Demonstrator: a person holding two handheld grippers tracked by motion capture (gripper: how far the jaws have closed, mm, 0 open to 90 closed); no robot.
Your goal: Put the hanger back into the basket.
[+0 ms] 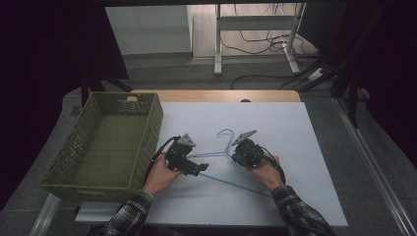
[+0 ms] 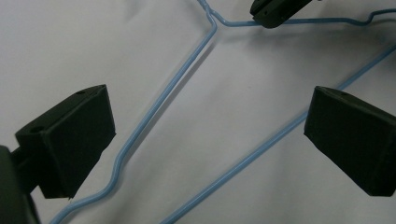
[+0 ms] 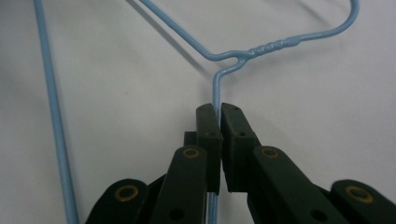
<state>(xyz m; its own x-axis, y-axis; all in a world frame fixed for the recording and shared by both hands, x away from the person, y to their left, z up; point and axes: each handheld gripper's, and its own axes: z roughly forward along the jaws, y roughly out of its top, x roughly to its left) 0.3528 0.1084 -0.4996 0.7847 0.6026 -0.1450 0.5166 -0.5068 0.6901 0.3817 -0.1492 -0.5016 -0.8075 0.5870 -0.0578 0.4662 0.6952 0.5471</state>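
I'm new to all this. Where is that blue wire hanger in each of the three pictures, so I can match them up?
High view: the blue hanger lies on the white table, middle, between both grippers.
Left gripper view: its wires run diagonally between the open left gripper jaws.
Right gripper view: the right gripper is shut on one wire just below the neck.
Shared landmark: the twisted neck under the hook.

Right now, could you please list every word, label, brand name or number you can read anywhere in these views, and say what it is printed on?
None: no readable text in any view.
Blue wire hanger: bare wire, no tag.
Green basket: plain woven wall, no label visible.
Left gripper and right gripper: black, no visible markings.
White table sheet: blank.
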